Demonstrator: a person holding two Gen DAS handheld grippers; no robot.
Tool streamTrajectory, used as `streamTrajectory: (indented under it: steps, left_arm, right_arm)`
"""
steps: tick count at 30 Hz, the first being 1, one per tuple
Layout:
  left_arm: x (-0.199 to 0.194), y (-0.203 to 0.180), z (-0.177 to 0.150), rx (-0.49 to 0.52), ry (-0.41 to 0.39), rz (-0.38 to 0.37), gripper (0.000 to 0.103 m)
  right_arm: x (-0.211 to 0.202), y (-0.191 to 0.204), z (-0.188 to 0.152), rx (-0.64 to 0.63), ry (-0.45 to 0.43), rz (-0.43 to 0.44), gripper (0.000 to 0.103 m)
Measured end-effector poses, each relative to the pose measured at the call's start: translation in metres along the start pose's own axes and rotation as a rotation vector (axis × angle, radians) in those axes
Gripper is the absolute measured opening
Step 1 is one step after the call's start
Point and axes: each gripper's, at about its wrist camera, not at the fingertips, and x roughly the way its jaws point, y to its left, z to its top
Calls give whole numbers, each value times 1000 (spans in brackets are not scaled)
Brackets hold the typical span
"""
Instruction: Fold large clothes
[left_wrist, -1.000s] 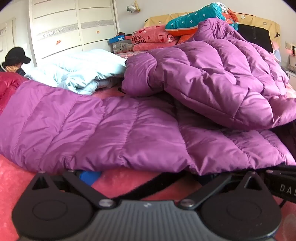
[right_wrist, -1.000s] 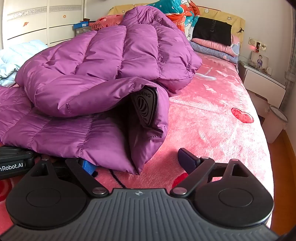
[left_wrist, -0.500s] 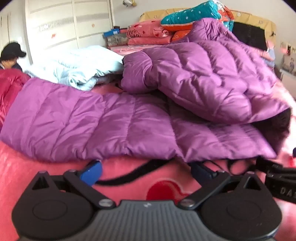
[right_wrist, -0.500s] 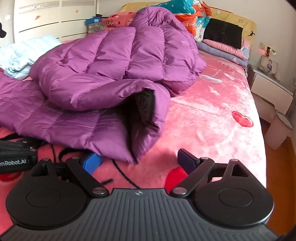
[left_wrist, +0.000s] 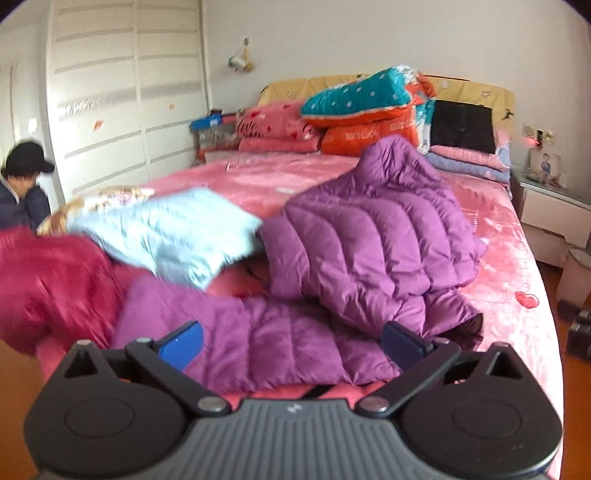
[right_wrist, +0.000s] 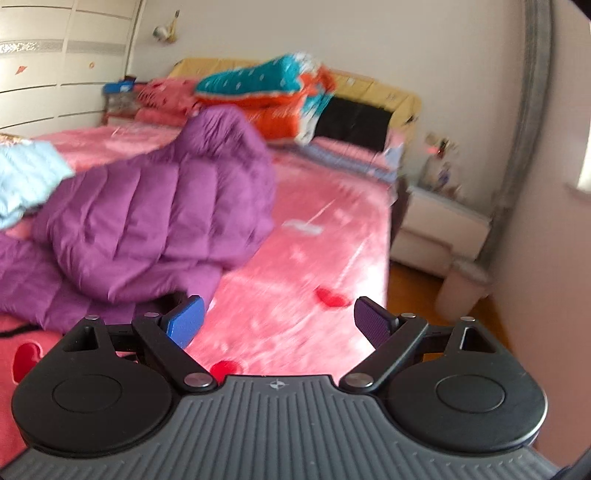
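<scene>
We have pulled both claws back and up from the purple down jacket (left_wrist: 369, 236), which a second ago filled the view at close range. The left claw (left_wrist: 291, 341) and right claw (right_wrist: 279, 319) both gape wide, holding nothing. The jacket lies ahead on the pink bed (right_wrist: 332, 236), half folded over itself, left of the right claw. We judge one fold finished, more remaining.
</scene>
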Motion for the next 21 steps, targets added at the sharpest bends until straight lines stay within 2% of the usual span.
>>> streamTrajectory:
  steps: [5, 14, 21]
  left_arm:
    - [-41, 6, 18, 46, -75, 26, 102]
    - [-97, 30, 33, 64, -187, 109, 102]
    - [-116, 39, 36, 57, -239, 141, 102]
  right_arm:
    - [-60, -8, 21, 47, -60, 39, 103]
    - [-124, -22, 51, 104, -166, 113, 103]
    - [-139, -20, 57, 127, -216, 155, 103]
